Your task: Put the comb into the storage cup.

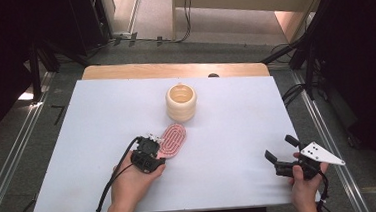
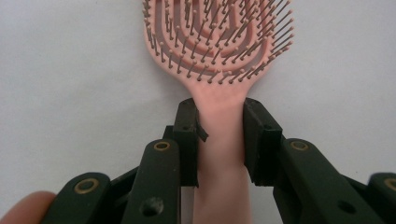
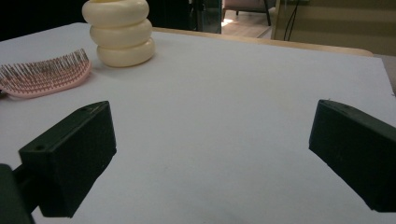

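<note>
I have the pink hairbrush (image 2: 219,56) lying bristles-up on the surface (image 1: 78,143), at seven o'clock from the cream ribbed cup (image 1: 181,102), handle clamped in my left hand-held gripper (image 2: 219,135); I'd lift it level, the right hand-held gripper (image 3: 212,154) wide.

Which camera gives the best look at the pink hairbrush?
The left gripper view: the hairbrush is close, bristles up, handle gripped between the fingers. The high view shows it small beside the cream cup; the right gripper view shows its head side-on.
</note>
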Demonstrator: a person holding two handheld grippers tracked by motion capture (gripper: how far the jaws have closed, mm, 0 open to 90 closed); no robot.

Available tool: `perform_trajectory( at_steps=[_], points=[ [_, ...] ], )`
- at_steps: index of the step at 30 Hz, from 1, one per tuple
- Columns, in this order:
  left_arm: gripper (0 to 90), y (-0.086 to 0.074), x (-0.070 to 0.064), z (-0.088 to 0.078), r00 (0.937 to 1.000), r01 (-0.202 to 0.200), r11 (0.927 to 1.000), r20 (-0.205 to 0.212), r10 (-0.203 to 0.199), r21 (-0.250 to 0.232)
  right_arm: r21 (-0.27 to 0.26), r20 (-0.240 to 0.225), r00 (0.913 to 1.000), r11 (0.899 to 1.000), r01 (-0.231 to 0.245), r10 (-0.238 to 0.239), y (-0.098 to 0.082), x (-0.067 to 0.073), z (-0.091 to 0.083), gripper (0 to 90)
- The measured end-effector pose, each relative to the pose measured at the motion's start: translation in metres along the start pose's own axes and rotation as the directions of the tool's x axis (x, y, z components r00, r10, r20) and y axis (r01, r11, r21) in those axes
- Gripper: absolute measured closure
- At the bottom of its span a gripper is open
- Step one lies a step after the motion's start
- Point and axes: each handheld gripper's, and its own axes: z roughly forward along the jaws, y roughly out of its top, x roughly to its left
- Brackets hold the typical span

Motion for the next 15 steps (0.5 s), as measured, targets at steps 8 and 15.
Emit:
perform_trajectory(
  at_steps=[8, 15],
  points=[
    [71.0, 0.0014, -0.0013, -0.0009, 0.9984, -0.056, 0.9984, -0.008, 0.055, -0.006, -0.001, -0.005, 1.0000, 1.000, -0.007, 0.007, 0.0013, 0.0002, -0.0014, 0.0],
    [71.1, 0.0002, -0.0019, -0.0044, 0.9975, -0.070, 0.9966, 0.005, 0.070, -0.045, 0.009, -0.017, 0.9998, 1.000, -0.007, 0.008, 0.0035, 0.0029, -0.0024, 0.0]
  ],
)
